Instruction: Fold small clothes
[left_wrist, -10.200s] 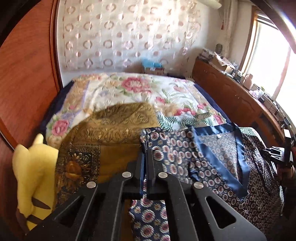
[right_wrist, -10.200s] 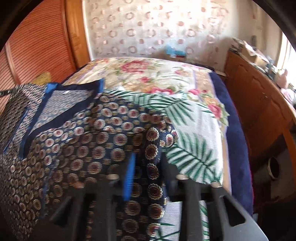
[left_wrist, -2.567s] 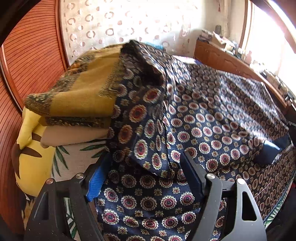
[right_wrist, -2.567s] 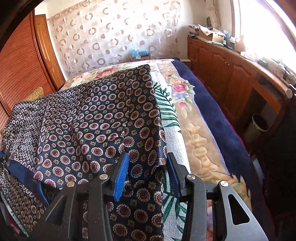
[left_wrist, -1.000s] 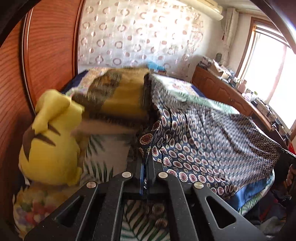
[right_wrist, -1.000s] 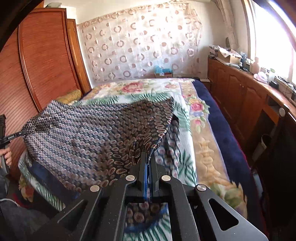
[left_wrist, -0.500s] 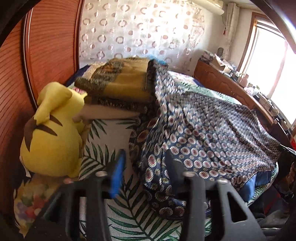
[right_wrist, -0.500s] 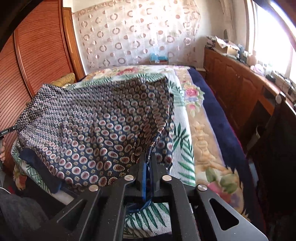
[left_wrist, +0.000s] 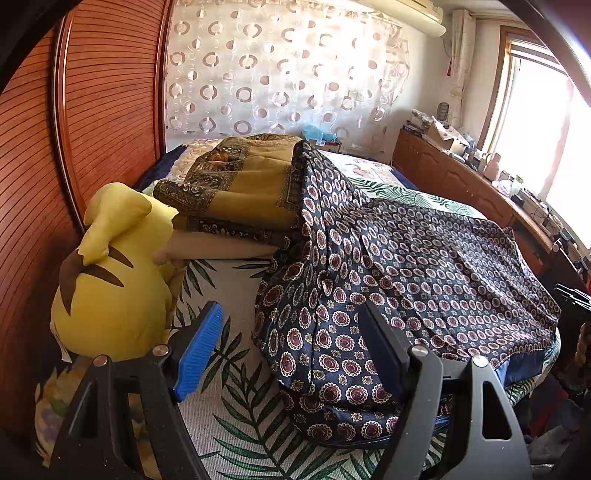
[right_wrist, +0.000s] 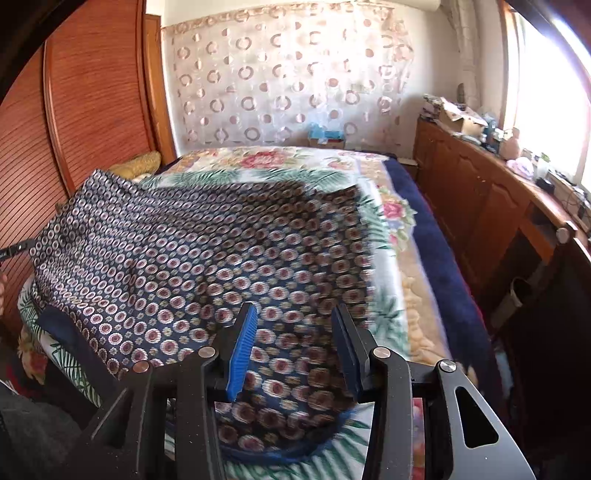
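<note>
The navy patterned garment (left_wrist: 406, 266) lies spread on the bed (left_wrist: 229, 417), one edge draped against the folded mustard blanket (left_wrist: 243, 184). Left hand-held gripper (left_wrist: 291, 354) and right hand-held gripper (right_wrist: 291, 350): jaws apart, gripping nothing.

1 navy garment (left_wrist: 424, 266), 1 yellow plush (left_wrist: 110, 288), 1 folded blanket (left_wrist: 243, 188), 2 grippers.

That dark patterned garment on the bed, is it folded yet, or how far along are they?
One fold looks done: the patterned garment lies doubled over on the bed. Nothing is in hand; the left gripper and right gripper both stand open over it. One edge drapes over the folded mustard blanket, so further folds and tidying remain.
</note>
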